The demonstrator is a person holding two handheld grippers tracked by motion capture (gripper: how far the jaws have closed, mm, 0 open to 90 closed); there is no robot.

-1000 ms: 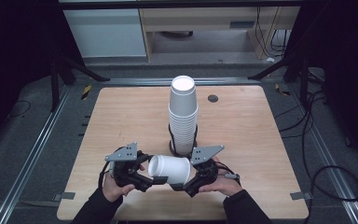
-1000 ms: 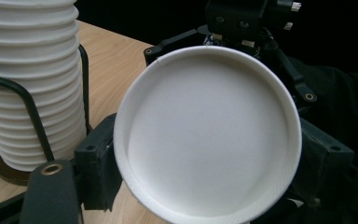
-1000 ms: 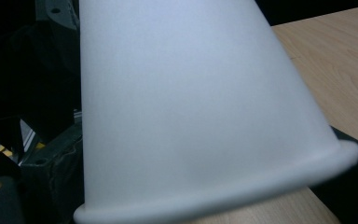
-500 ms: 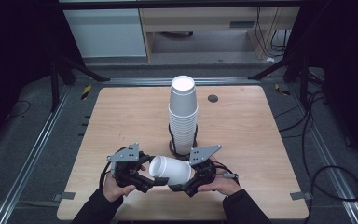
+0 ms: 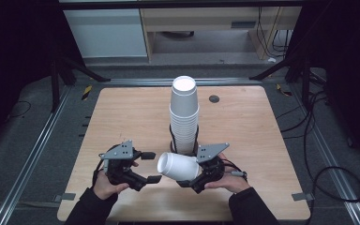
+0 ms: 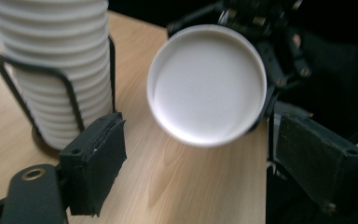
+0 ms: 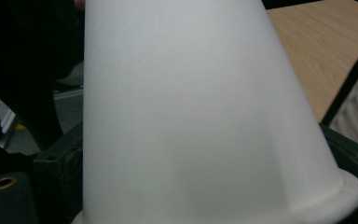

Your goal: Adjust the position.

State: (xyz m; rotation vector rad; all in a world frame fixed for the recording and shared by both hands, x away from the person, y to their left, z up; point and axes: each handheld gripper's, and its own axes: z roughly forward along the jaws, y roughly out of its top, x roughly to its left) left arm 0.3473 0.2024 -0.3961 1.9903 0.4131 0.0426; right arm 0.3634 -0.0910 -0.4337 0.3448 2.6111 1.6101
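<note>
1. Two pairs of black jaws meet around one white cup, which lies on its side low in the centre of the high view, its closed base turned toward the left of the frame.
2. We see our right gripper clamped on the cup's wide rim end; in the right gripper view the cup's wall fills the space between the pads.
3. Our left gripper has just been opening: its jaws stand wide, one above and one below the cup's base, and in the left gripper view neither pad touches the round base.
4. Just behind the cup, toward the upper centre, stands the tall stack of white cups in its black wire holder, close to the right gripper's upper edge.
5. Bare wooden table lies open to the left and right of the stack, and a narrower strip runs between our hands and the table's near edge.
6. One small dark disc sits near the far edge, well apart from both grippers.
</note>
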